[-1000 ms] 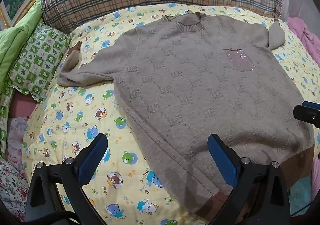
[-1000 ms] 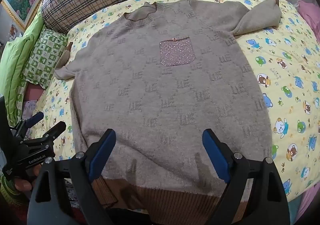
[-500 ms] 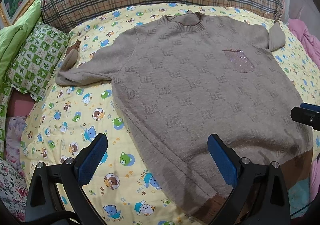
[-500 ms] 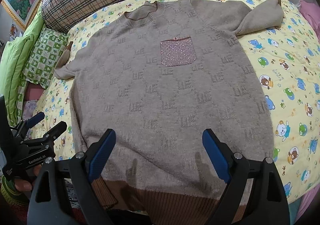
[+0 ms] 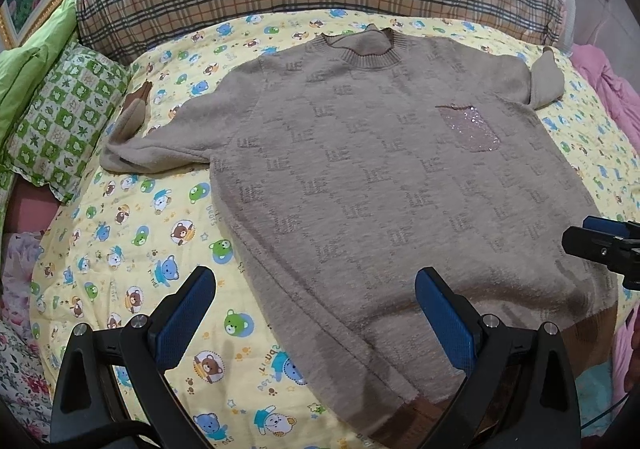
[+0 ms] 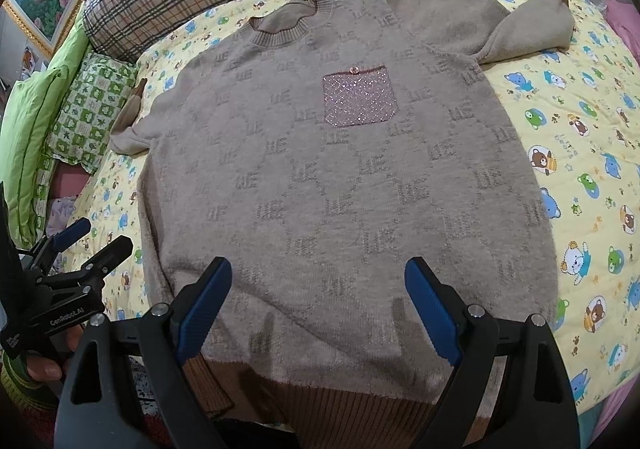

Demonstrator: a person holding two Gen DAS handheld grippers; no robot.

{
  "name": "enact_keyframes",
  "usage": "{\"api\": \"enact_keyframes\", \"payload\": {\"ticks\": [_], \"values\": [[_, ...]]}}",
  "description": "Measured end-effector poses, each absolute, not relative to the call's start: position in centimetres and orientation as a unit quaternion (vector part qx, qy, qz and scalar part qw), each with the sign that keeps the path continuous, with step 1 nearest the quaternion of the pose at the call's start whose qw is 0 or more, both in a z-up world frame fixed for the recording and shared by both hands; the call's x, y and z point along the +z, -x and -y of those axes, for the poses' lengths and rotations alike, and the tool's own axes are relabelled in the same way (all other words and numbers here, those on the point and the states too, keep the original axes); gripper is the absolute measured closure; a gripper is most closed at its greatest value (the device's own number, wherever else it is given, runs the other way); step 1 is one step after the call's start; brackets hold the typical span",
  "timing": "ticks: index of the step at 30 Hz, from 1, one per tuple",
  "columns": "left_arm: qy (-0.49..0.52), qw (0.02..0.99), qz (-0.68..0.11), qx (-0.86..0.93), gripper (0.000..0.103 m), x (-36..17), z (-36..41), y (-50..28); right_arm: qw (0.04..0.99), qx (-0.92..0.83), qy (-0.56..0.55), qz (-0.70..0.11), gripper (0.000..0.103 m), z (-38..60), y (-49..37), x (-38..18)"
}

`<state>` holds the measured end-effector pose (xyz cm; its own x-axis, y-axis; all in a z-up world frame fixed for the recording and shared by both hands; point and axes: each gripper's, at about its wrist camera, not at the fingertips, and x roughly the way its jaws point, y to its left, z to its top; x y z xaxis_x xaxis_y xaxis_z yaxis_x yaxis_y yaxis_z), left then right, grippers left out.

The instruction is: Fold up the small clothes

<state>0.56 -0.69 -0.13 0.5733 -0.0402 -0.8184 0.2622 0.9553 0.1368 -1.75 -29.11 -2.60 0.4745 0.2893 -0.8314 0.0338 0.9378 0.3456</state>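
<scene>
Beige knit sweater (image 6: pixel 352 177) w/ sparkly pink pocket (image 6: pixel 359 96) flat on yellow bear-print bed sheet (image 5: pixel 132 249), left tool (image 5: pixel 316 313) spread over its side edge, right tool (image 6: pixel 319 301) spread above hem, both empty

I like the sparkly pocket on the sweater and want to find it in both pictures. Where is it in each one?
Left wrist view: the sparkly pocket sits right of centre, in the upper half, near the sweater's folded sleeve.
Right wrist view: the sparkly pocket sits near the middle, slightly above centre.
Shared landmark: the ribbed neckline, up and to the left of the pocket in both views.
</scene>
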Motion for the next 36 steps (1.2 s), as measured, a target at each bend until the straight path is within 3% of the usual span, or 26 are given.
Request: {"api": "enact_keyframes", "payload": {"ticks": [19,28,36], "values": [[-0.083,0.868,-0.48,-0.093,0.003,-0.7,1.8,-5.7,0.85,0.042,-0.208,-0.481,0.015,35.2,-1.5,-1.8],[-0.064,0.872,-0.481,-0.068,0.003,-0.5,2.6,-10.7,0.843,-0.042,-0.289,-0.453,0.015,47.6,-7.9,-1.2],[-0.044,0.865,-0.498,-0.043,0.003,-2.0,3.3,-14.8,0.853,-0.138,-0.295,-0.409,0.015,58.5,-17.2,0.1]]}}
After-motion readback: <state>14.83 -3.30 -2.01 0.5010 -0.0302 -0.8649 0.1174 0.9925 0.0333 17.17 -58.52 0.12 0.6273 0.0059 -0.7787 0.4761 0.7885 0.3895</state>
